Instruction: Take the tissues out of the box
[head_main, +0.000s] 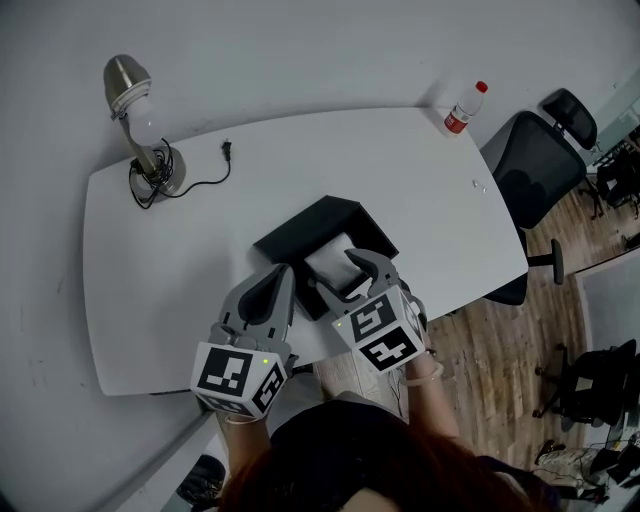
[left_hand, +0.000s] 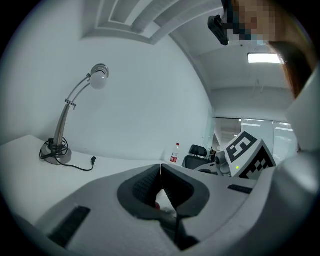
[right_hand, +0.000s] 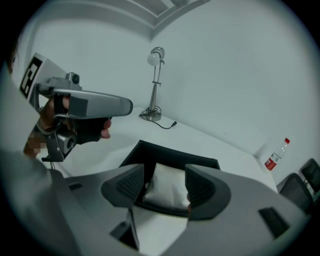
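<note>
A black box (head_main: 300, 230) stands open on the white table (head_main: 200, 250), near its front edge. A white pack of tissues (head_main: 335, 260) lies inside it. My right gripper (head_main: 345, 280) hangs over the box's near side with its jaws apart. In the right gripper view the tissues (right_hand: 167, 187) show between the spread fingers of that gripper (right_hand: 165, 177), lying in the box (right_hand: 170, 154), with no pad pressing on them. My left gripper (head_main: 283, 272) sits just left of the box, shut and empty; its tips (left_hand: 160, 167) meet.
A desk lamp (head_main: 140, 120) with a loose cord and plug (head_main: 227, 150) stands at the table's back left. A small bottle with a red cap (head_main: 465, 107) is at the back right corner. A black office chair (head_main: 535, 165) stands beyond the right edge, over wooden floor.
</note>
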